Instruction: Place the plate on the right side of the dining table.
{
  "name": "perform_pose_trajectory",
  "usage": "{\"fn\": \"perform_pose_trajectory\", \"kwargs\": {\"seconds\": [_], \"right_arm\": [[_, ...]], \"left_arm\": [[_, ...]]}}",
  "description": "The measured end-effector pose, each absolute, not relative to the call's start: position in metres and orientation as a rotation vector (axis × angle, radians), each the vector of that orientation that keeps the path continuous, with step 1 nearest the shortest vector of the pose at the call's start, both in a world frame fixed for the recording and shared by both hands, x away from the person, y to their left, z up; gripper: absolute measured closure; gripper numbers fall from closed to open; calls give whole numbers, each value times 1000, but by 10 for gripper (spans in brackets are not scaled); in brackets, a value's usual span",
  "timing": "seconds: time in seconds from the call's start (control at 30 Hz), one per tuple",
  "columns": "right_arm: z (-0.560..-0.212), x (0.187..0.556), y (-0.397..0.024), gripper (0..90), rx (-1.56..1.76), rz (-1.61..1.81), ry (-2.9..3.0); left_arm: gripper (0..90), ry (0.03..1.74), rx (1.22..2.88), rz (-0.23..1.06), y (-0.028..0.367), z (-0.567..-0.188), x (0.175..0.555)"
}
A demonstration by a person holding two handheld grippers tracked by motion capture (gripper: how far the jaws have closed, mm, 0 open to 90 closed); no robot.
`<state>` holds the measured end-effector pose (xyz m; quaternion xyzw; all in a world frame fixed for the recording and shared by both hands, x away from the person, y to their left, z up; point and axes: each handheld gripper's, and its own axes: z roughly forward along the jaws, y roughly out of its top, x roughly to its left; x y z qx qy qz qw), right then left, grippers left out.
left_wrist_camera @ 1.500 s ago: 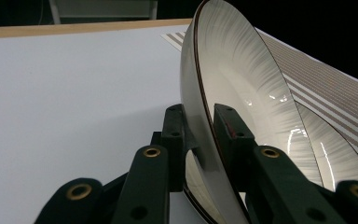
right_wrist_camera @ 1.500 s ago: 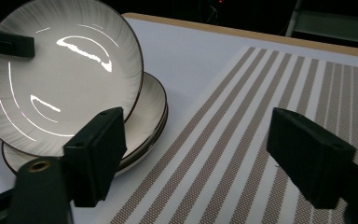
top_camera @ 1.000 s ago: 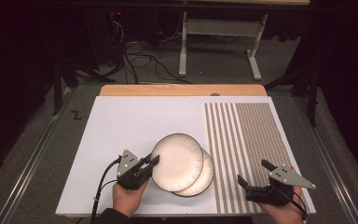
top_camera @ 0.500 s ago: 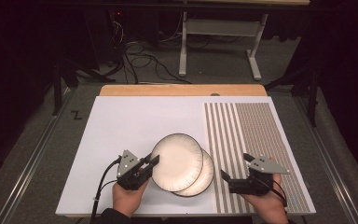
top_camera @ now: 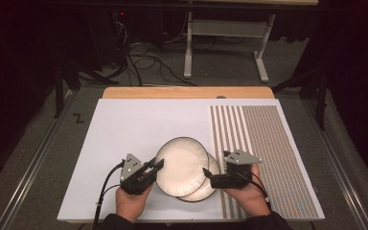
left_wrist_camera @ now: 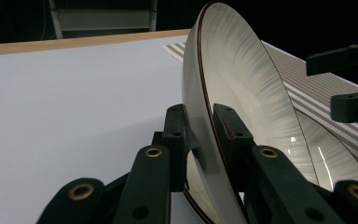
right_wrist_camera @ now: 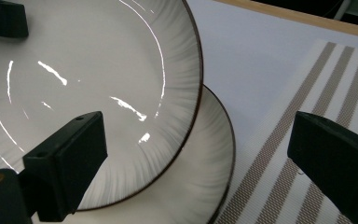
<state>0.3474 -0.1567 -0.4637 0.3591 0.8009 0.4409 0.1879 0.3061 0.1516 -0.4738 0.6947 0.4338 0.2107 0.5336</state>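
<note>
2 round white ceramic plates with dark rims overlap near my table edge: my left gripper [top_camera: 154, 166] pinches the tilted upper plate [top_camera: 181, 165] by its rim, my right gripper [top_camera: 210, 176], jaws wide but just narrowing, nears the lower plate [top_camera: 206, 184]; glazed, slippery, breakable.

From my remote seat, the one mark I can read is a dark letter "Z" [top_camera: 78, 118] on the grey floor [top_camera: 38, 143], just left of the table's [top_camera: 124, 124] far left corner. I cannot tell whether it is tape or paint. I find no lettering, brand or number on the table's white sheet itself, and none on the plates resting toward its near edge. The two small red lights among the equipment on the floor beyond the table's far edge are too small for me to read as any sign.
</note>
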Motion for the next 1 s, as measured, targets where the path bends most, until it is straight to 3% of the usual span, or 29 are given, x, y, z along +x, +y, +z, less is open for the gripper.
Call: {"fn": "perform_pose_trajectory", "kwargs": {"seconds": [0.3, 0.47, 0.8, 1.0], "right_arm": [[-475, 363, -136, 110, 1067, 1261, 2298], [-481, 367, -130, 192, 1083, 1300, 2321], [-488, 365, -127, 269, 1111, 1306, 2353], [-490, 365, -129, 427, 1143, 1353, 2363]], "left_arm": [[768, 1032, 1654, 499, 152, -474, 306], [768, 1031, 1653, 501, 152, -474, 306], [772, 1014, 1648, 506, 152, -473, 304], [775, 993, 1641, 514, 152, -472, 303]]}}
